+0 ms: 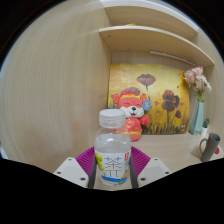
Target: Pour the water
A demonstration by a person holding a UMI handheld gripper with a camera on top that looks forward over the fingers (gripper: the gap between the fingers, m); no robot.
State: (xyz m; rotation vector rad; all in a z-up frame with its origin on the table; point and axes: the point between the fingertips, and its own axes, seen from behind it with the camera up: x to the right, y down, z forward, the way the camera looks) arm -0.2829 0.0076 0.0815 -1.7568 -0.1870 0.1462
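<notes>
**Gripper view: your fingers hold a water bottle upright over a wooden desk**

Your gripper (112,163) sits low in the foreground, its two fingers reaching forward. Between them stands a clear plastic water bottle (112,150). It is upright, with a white screw cap (112,118) still on top and a pale label with green print around its middle. The purple pads (87,157) on the inner faces of your fingers press against the bottle from both sides, so the fingers are closed in on it at about the bottle's width. You cannot see the bottle's base, which is hidden below, so whether it rests on the desk cannot be told.

Beyond the bottle, a light wooden desk surface (170,148) stretches away to a wooden back wall. Just behind the bottle, partly covered by its cap, sits a red and orange plush toy (131,106). Behind the toy, leaning against the wall, is a yellow picture (165,95) painted with dark flowers. To the right of the picture stands a vase with pale pink flowers (199,82). Nearer you on that same side is a small dark object (210,146) that looks like a pitcher or kettle, too small to identify for certain. Above everything, wooden shelves (150,35) run across the wall.
</notes>
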